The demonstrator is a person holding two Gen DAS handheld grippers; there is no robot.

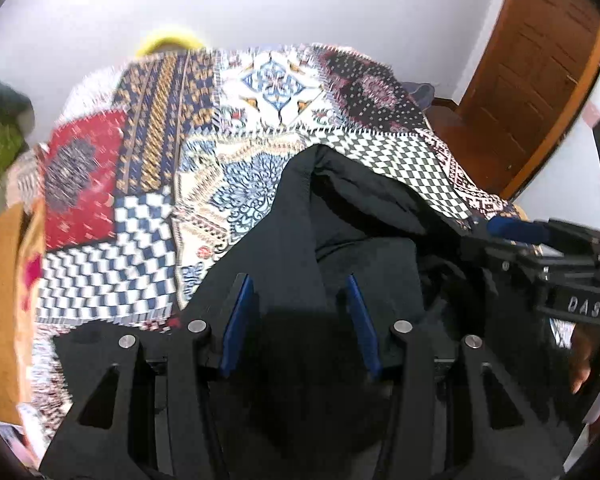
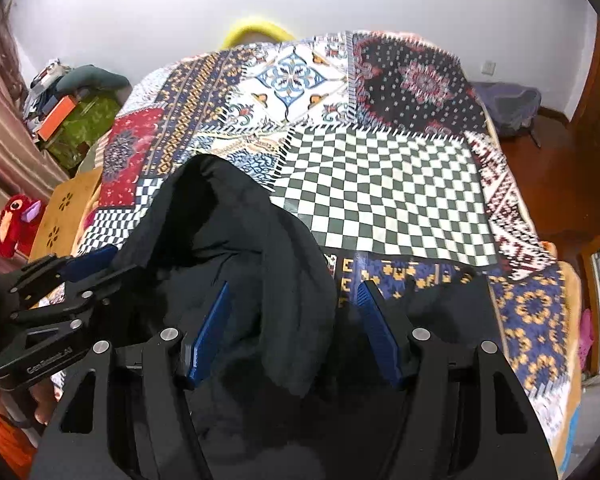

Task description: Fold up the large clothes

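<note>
black garment (image 2: 236,248), near edge hidden

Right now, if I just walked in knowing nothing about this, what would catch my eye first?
The patchwork bedspread first: checkerboards, red medallions and blue-and-gold bands covering the whole bed. On its near edge lies a bunched black garment, with both pairs of blue-padded tongs open around its folds, the left tongs and the right tongs. Behind the bed, a yellow object peeks over the far edge.

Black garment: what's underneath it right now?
The patchwork blanket shows around the black garment and runs under it. Whatever lies beneath the bunched cloth is covered.
</note>
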